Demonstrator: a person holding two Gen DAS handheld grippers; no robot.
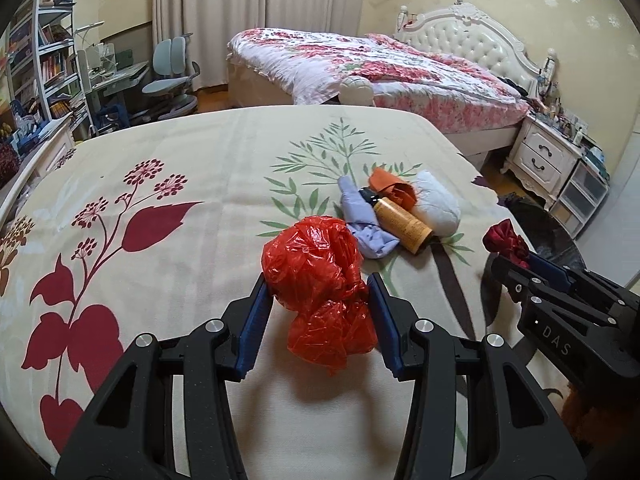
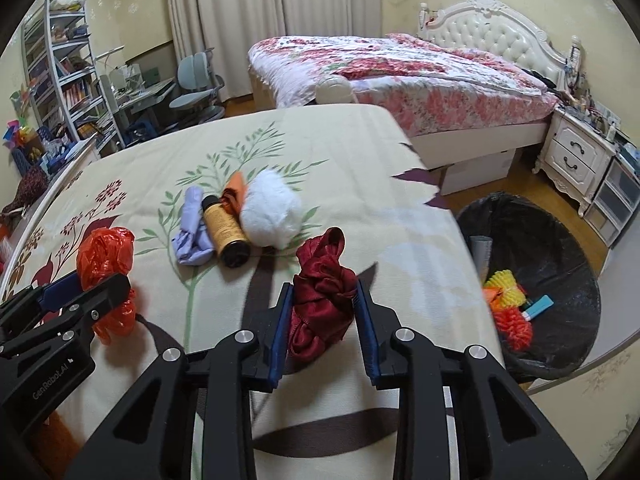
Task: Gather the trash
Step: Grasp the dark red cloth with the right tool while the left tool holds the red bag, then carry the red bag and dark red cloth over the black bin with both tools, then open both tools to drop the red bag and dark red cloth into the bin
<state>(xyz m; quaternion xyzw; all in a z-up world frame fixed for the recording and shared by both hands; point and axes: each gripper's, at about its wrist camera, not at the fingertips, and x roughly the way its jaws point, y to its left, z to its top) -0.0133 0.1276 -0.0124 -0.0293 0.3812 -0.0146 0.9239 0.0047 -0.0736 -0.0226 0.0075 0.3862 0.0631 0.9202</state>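
My left gripper (image 1: pixel 319 284) is shut on a crumpled red plastic bag (image 1: pixel 316 264), held just above the flowered bedspread (image 1: pixel 200 184). My right gripper (image 2: pixel 323 288) is shut on a dark red satin bundle (image 2: pixel 322 280), its blue pads pressing both sides, near the bed's right edge. Further back on the spread lie a lilac wad (image 2: pixel 192 236), a brown bottle (image 2: pixel 226 228), an orange scrap (image 2: pixel 236 188) and a white wad (image 2: pixel 270 208). Each view shows the other gripper: the left gripper (image 2: pixel 96 284) with the red bag (image 2: pixel 104 256), the right gripper (image 1: pixel 516 260) with the bundle (image 1: pixel 504 240).
A black-lined trash bin (image 2: pixel 540 232) stands on the floor right of the bed, holding yellow and orange bits and a blue item. Beyond are a second bed (image 2: pixel 400 68), a white nightstand (image 2: pixel 576 156), a desk chair (image 2: pixel 200 80) and bookshelves (image 2: pixel 60 64).
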